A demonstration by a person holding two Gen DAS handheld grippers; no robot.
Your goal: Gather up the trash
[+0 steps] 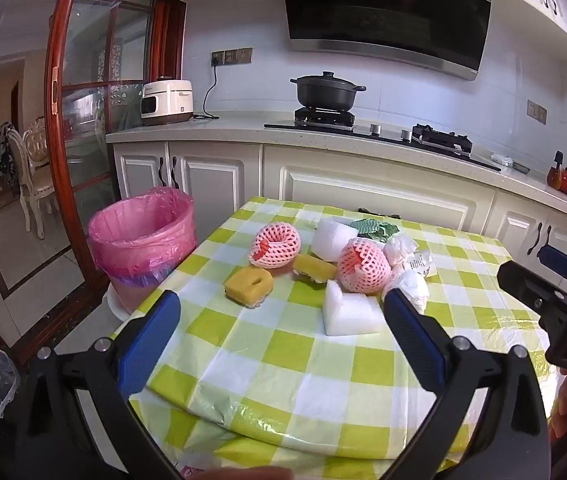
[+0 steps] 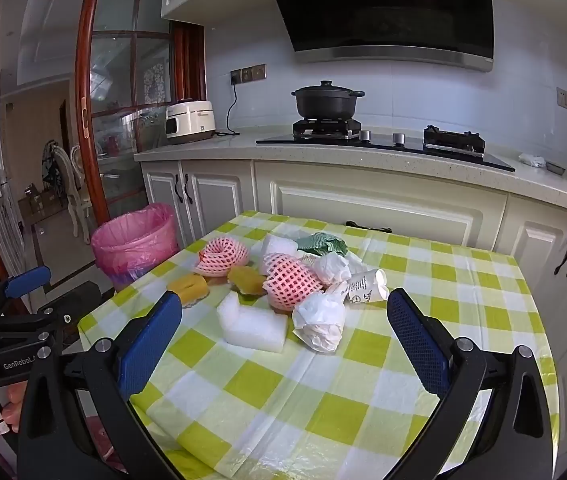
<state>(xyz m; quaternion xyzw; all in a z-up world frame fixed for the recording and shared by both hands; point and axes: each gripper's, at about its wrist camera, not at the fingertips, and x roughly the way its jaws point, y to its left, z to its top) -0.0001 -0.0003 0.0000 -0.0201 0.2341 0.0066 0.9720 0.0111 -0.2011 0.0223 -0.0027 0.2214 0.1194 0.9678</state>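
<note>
The trash lies in a loose cluster at the middle of the left wrist frame, on a table (image 1: 323, 360) covered with a green-and-white checked cloth. Two pink foam nets (image 1: 275, 246) sit there, one left of centre, the other (image 1: 363, 266) to its right. Two yellow sponges (image 1: 248, 286) lie below and between them, the second (image 1: 315, 268) tucked against the right net. A white foam block (image 1: 349, 312) rests nearest the camera, and another white foam piece (image 1: 333, 238) stands behind the nets. Crumpled white tissue (image 1: 411, 290) lies at the right edge of the pile, with a green patterned wrapper (image 1: 375, 229) at the back. In the right wrist view a small printed paper cup (image 2: 367, 286) lies on its side just beside the tissue.

At the left of the frame, beside the table's corner, stands a bin lined with a pink bag (image 1: 143, 240), its mouth open.

The left gripper (image 1: 281, 320) hangs over the near part of the table, blue fingers spread wide with nothing between them. The right gripper (image 2: 283, 320) is likewise spread wide and empty, short of the pile.

Beyond the table, a black pot (image 1: 325, 90) sits on the stove in the upper middle.
</note>
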